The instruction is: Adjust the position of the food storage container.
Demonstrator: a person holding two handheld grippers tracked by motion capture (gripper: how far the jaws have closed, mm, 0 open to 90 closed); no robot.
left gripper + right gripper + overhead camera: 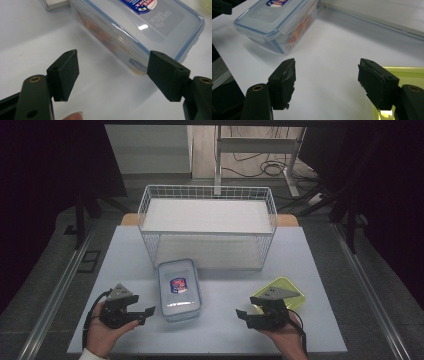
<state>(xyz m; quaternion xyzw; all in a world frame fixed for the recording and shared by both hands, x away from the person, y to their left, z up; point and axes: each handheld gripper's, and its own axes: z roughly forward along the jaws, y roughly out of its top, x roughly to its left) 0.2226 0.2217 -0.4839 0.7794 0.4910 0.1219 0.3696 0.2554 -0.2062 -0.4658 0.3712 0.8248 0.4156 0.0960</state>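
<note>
A clear lidded food box (179,289) with a blue seal and a red and blue label lies on the white table, in front of the wire basket. In the left gripper view the food box (140,30) sits just beyond the jaws, with orange contents showing through its wall. My left gripper (145,314) rests low at the box's left, open and holding nothing. My right gripper (245,316) stands open to the right of the box, empty, with the food box (279,22) farther off at upper left. A yellow-green tray (286,290) lies behind the right hand.
A white wire basket (150,210) with a pale floor stands at the back middle of the table. The table's front edge (210,353) runs just below both hands. The yellow-green tray (409,72) shows by the right jaw. Dark floor and metal rails flank the table.
</note>
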